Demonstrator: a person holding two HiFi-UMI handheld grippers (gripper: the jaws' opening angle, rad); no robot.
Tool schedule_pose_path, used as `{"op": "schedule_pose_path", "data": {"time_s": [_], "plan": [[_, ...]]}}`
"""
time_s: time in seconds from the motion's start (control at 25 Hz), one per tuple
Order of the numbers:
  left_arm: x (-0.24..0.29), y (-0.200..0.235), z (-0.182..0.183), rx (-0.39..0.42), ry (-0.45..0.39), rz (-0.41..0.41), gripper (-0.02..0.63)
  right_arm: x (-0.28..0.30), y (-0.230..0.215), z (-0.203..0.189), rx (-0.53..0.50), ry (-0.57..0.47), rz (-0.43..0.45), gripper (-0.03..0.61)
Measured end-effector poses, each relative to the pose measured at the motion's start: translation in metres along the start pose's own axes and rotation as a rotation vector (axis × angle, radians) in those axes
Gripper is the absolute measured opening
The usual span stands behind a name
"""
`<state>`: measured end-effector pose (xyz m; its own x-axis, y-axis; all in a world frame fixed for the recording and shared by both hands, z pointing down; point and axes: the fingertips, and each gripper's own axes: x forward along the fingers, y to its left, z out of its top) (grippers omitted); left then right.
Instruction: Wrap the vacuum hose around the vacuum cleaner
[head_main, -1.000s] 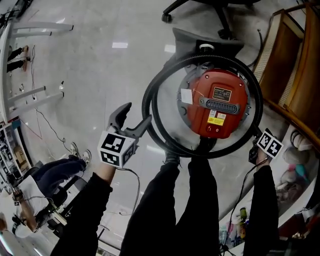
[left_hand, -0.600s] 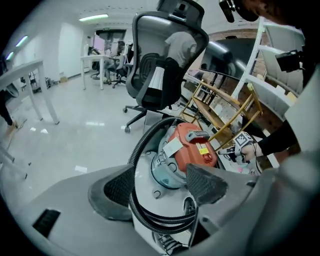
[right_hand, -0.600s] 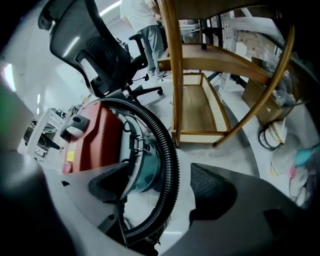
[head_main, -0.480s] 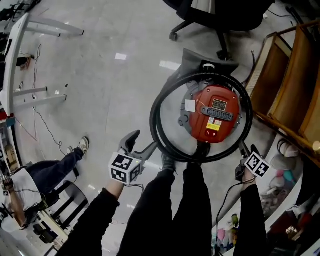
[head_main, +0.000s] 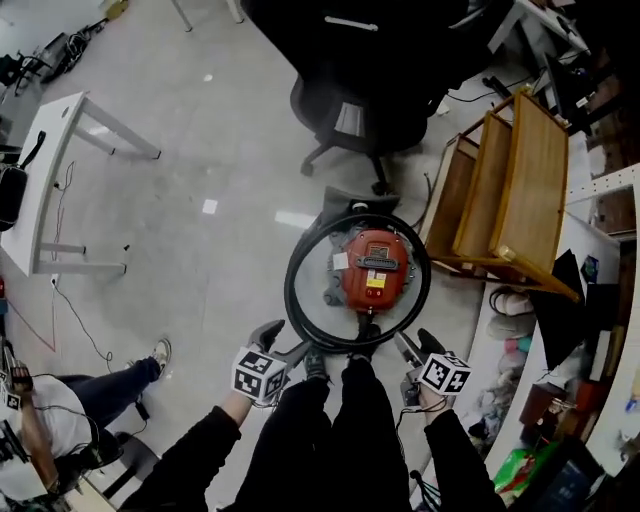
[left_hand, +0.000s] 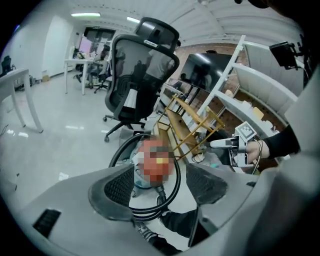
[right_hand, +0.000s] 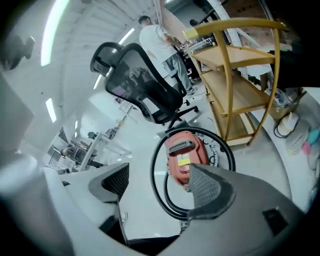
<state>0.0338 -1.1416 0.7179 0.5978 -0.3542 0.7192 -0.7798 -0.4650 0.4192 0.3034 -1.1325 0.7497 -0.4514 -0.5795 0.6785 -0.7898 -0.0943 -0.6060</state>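
- Where the grey floor (head_main: 200, 250) meets the person's legs (head_main: 340, 420), entry one: red vacuum cleaner (head_main: 372, 272), standing just in front of them; black office chair (head_main: 350, 90) beyond it; wooden shelf unit (head_main: 510, 180) beside it.
- Entry two: vacuum hose (head_main: 290, 290), black and ribbed; lies as a ring around the vacuum cleaner, with the whole red body inside the loop.
- Left gripper (head_main: 283, 340): tongs spread wide, nothing pinched; held clear of the hose, by the ring's near-left edge as the head view shows it.
- Right gripper (head_main: 413, 342): tongs likewise spread, pads bare; by the ring's near-right edge, not touching it.
- Head view alone: white table (head_main: 50, 150) at far left; seated person (head_main: 60, 420) at lower left.
- Left gripper view alone: the right gripper seen from the side, marker cube uppermost; the hose and cleaner show through the gap between its own jaws, well below.
- Right gripper view alone: the hose doubled on the ring's near side, two strands together; standing person (right_hand: 157, 37) in a white top beyond the chair; the shelf unit's tiers of pale wood; small pale items on the floor by its foot, too small to name.
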Motion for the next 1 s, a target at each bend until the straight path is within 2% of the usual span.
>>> {"op": "schedule_pose_path", "data": {"time_s": [0.2, 0.36, 0.44, 0.52, 0.56, 0.68, 0.8, 0.84, 1.0], "plan": [[-0.058, -0.037, 0.012, 0.039, -0.057, -0.082, 0.337, -0.058, 0.093, 0.005, -0.034, -0.103, 0.029, 0.345], [-0.09, -0.053, 0.023, 0.043, -0.097, -0.167, 0.328, -0.102, 0.134, 0.024, -0.078, -0.235, 0.01, 0.262], [-0.111, -0.061, 0.018, 0.045, -0.111, -0.166, 0.288, -0.122, 0.15, 0.017, -0.1, -0.254, 0.034, 0.193], [-0.124, -0.063, 0.015, 0.043, -0.126, -0.152, 0.202, -0.135, 0.162, 0.007, -0.145, -0.261, 0.061, 0.061], [-0.127, -0.065, 0.016, 0.042, -0.135, -0.146, 0.16, -0.14, 0.166, 0.003, -0.168, -0.262, 0.068, 0.041], [-0.135, -0.076, 0.024, 0.072, -0.164, -0.099, 0.045, -0.156, 0.168, -0.006, -0.22, -0.254, 0.059, 0.024], [-0.141, -0.09, 0.029, 0.192, -0.162, 0.015, 0.021, -0.175, 0.164, -0.01, -0.268, -0.261, 0.042, 0.014], [-0.141, -0.098, 0.03, 0.224, -0.164, 0.029, 0.021, -0.182, 0.163, -0.01, -0.288, -0.269, 0.04, 0.014], [-0.141, -0.149, 0.027, 0.221, -0.186, -0.005, 0.023, -0.215, 0.156, -0.011, -0.401, -0.292, 0.04, 0.014]]}}
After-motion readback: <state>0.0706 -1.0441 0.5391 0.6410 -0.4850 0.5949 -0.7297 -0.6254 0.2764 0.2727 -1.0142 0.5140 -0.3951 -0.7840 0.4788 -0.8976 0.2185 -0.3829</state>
